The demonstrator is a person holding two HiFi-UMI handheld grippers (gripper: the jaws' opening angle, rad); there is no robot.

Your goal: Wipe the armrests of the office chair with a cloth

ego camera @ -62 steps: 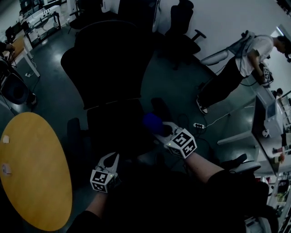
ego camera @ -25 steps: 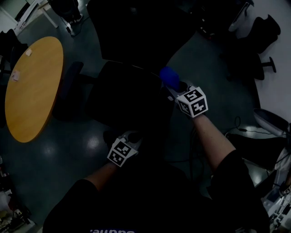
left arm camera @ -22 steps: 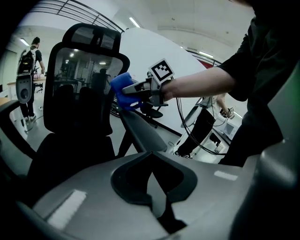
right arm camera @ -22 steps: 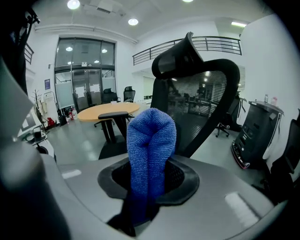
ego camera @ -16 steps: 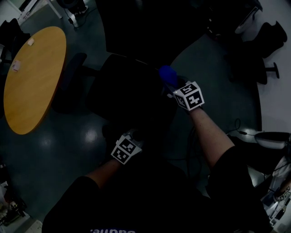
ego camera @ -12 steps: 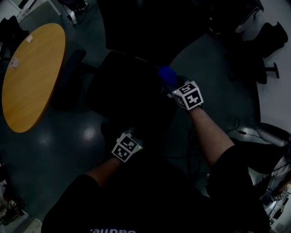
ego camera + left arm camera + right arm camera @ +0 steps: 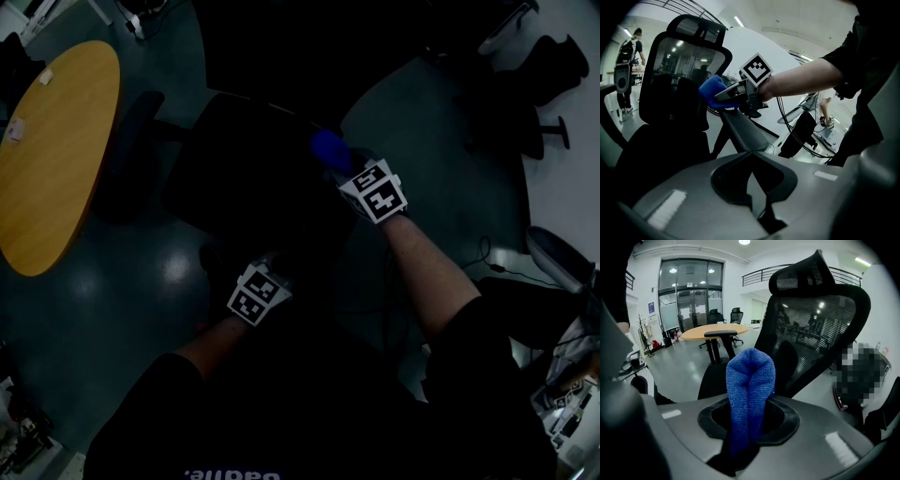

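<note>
Overhead, the office chair (image 7: 248,178) fills the middle of a dim scene, its dark seat hard to part from its own shadow. The right gripper (image 7: 727,95) has its jaws clenched on a folded blue cloth (image 7: 750,380), whose rounded fold sticks out past the jaw tips. It sits over the far end of the right armrest (image 7: 747,131), close by the mesh backrest (image 7: 815,319), though whether cloth touches pad I cannot tell. That armrest's pad runs as a narrow strip toward the left gripper's camera, both long edges showing and its near end bare. The left gripper (image 7: 752,155) is low near the front edge of the seat, jaws pressed together with nothing between them. The other armrest (image 7: 131,155) stands on the seat's far side, near the curved rim of the round yellow tabletop (image 7: 47,159), with a strip of bare floor (image 7: 159,272) beside it. On the chair's right side there is less room: cables (image 7: 785,126) loop down beside the person's forearm, and other dark chairs (image 7: 544,66) stand further off. A second person (image 7: 628,47) stands well away, seen past the backrest's left edge.
</note>
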